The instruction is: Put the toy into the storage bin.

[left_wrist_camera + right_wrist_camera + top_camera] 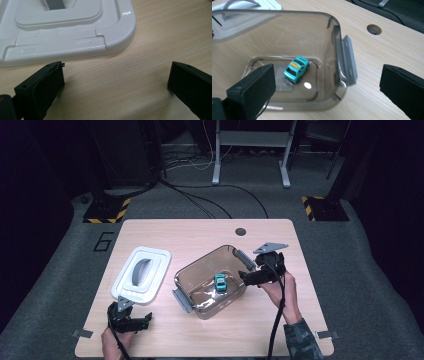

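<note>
From the high view, the box (210, 281) sits mid-table (200, 232) with the toy car (220, 282) on its floor, and the lid (141, 273) lies flat to its left, off the box so the car can be reached. The left claw (131, 320) rests near the lid's near edge; the right claw (248, 277) hovers at the box's right rim.

In the left claw view, the jaws stand spread on bare table just short of the lid (65, 32), likely lined up to take its edge.

In the right claw view, the jaws are spread and empty, straddling the box wall (337, 62), one jaw inside near the car (296, 69).
</note>
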Action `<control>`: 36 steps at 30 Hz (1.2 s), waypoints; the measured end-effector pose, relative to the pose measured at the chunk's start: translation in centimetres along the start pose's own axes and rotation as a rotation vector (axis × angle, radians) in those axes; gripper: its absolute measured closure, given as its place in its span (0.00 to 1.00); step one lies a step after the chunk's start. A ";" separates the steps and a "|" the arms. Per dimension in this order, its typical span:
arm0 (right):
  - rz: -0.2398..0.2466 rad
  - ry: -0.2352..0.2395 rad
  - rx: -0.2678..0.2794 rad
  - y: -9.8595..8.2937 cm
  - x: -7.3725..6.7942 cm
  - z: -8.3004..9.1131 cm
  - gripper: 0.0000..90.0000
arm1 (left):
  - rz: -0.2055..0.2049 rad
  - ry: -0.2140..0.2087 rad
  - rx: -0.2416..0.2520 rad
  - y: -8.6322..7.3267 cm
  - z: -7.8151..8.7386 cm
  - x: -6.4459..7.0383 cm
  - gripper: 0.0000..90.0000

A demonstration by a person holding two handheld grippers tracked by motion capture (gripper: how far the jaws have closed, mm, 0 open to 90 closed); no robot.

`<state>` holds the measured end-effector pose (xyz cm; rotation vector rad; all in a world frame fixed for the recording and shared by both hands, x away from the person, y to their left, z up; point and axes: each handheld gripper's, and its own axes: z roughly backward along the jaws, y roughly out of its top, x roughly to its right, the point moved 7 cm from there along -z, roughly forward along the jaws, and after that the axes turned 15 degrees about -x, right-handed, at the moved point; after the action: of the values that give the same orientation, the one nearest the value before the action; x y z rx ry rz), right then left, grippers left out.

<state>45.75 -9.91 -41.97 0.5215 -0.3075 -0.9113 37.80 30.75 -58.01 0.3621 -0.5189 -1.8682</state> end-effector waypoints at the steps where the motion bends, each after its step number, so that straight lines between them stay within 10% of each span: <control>1: -0.005 -0.004 0.003 -0.3 0.2 0.1 0.00 | 0.000 0.000 0.000 0.0 0.0 0.0 0.00; 16: -0.069 0.000 0.025 -5.6 2.4 -1.4 0.00 | 0.001 -0.001 0.000 0.0 0.0 0.0 0.00; 36: -0.172 0.001 -0.050 -12.4 4.0 -9.4 0.00 | 0.001 0.001 -0.001 0.0 0.0 0.0 0.00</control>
<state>44.15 -16.56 -56.52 0.5072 -0.2406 -1.0830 37.81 30.76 -58.01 0.3622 -0.5174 -1.8673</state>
